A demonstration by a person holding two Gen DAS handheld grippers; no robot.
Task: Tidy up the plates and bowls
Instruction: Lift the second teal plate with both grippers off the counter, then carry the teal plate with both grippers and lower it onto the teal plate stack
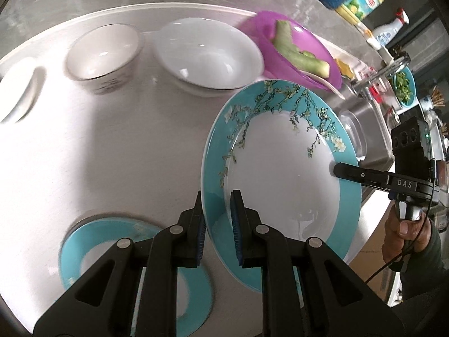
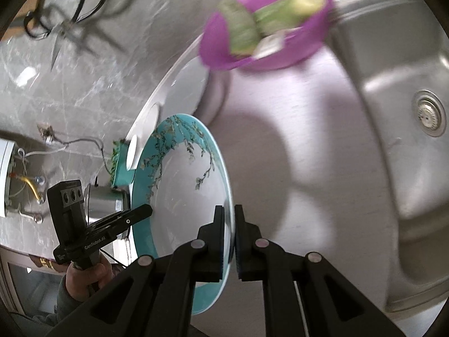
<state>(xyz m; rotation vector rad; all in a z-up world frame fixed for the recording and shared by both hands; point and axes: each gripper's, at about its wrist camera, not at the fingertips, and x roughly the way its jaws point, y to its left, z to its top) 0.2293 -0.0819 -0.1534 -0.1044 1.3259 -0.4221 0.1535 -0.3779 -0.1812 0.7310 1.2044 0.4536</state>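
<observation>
Pale grey stone counter [image 1: 112,146] is seen beneath both tools. Nearest, the left gripper [image 1: 217,224] is clamped on the near rim of a round turquoise-rimmed plate with a blossom-branch pattern [image 1: 280,174], which is held tilted above the counter. The right gripper [image 2: 229,236] is clenched on the opposite rim. A second turquoise-rimmed plate [image 1: 84,244] lies flat below the left gripper. Farther off, 2 white bowls are set side by side: a small straight-sided bowl [image 1: 103,53] and a wide shallow bowl [image 1: 207,53]. Beyond, a purple plastic bowl holding green vegetable pieces [image 1: 291,53] is seen beside a steel sink [image 2: 393,140].
</observation>
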